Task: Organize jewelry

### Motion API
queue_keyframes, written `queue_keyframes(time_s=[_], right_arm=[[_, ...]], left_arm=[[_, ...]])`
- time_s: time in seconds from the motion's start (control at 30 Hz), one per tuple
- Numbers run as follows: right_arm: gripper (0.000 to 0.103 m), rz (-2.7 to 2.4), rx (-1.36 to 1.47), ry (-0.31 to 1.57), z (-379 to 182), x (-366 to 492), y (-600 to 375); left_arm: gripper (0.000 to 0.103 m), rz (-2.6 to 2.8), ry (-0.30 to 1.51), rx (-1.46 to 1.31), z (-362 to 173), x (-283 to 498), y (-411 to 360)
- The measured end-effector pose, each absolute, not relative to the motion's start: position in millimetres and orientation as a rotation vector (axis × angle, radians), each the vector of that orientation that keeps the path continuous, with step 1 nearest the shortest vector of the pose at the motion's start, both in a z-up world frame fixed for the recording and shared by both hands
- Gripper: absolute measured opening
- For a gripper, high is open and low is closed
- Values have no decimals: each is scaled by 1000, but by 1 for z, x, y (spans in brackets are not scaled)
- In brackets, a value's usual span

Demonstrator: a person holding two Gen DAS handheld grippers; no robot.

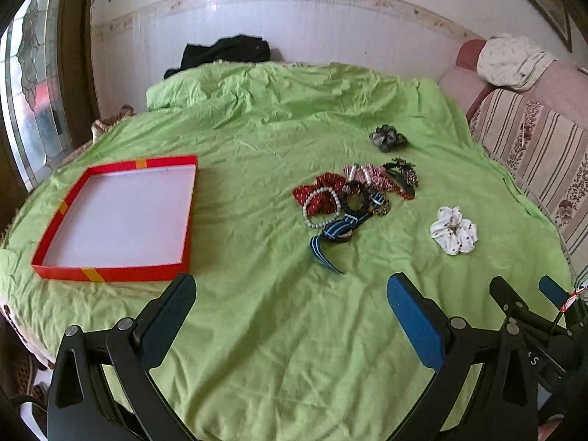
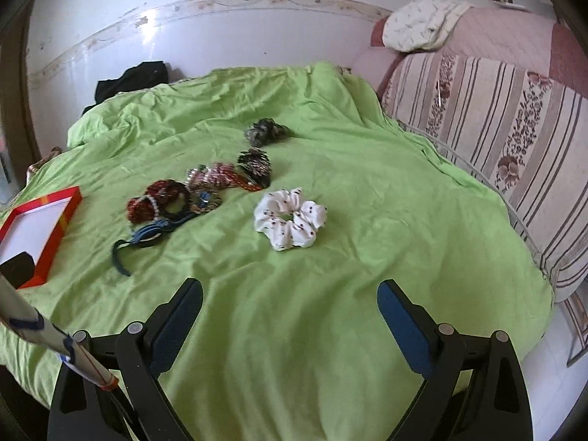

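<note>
Nothing has gone into the red tray (image 1: 110, 272) yet: its white floor is bare, so the sorting looks to be at its very start. Both tongs are spread wide and hold nothing. The left tongs (image 1: 290, 294) hover over bare green sheet (image 1: 275, 349), with the tray just ahead to their left. The right tongs (image 2: 290, 297) hang over the sheet too, pointed roughly at the white scrunchie (image 2: 290, 218).

The jewelry lies on the sheet to the right of the tray and well apart from it. Most of it sits in one tangled heap (image 1: 352, 194): a pearl bracelet (image 1: 320, 208) resting on a red dotted scrunchie (image 1: 318, 194), a blue striped strap (image 1: 330, 237) trailing toward the camera, and what seem to be beaded pieces and a dark clip farther back, though the fisheye leaves them too small to name surely. A grey scrunchie (image 1: 387, 139) lies alone beyond the heap; the white one lies alone to its right.

The likely next move is for the right tongs to go forward and down, close on the white scrunchie's soft rim, and carry it left to the tray. It stands free, so nothing blocks that reach. The heap is the harder part: items overlap, and lifting one may drag another. The loose sheet could also be pinched up with a grasp.

Around the bed stand a striped sofa (image 2: 496, 128), a black garment (image 1: 228, 53) by the wall, and a pale cloth (image 2: 422, 22) on the sofa back.
</note>
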State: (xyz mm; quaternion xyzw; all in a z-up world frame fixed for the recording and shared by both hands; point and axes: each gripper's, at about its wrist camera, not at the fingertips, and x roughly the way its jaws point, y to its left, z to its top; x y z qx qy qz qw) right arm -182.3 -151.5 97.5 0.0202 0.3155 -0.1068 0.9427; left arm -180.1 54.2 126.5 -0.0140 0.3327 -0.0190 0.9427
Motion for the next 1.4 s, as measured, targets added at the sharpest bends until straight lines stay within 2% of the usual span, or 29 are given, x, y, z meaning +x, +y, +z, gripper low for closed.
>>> queue_keyframes(time_s=[0.37, 0.57, 0.97, 1.23, 1.3, 1.37, 1.4], right_arm=[[98, -240, 68, 621, 131, -200, -154], [98, -247, 70, 627, 142, -194, -152], [98, -214, 78, 734, 112, -150, -156], [98, -184, 103, 784, 84, -117, -164], [98, -177, 111, 796, 79, -110, -165], [98, -174, 116, 809, 75, -103, -167], [98, -176, 120, 813, 73, -100, -169]], left_arm=[[103, -30, 626, -54, 149, -199, 73], [103, -32, 656, -58, 150, -192, 78], [103, -9, 749, -2, 127, -146, 84], [102, 106, 808, 19, 101, -86, 135], [91, 125, 849, 23, 90, -71, 144], [55, 135, 910, 25, 78, -58, 149], [49, 130, 936, 15, 72, -54, 152]])
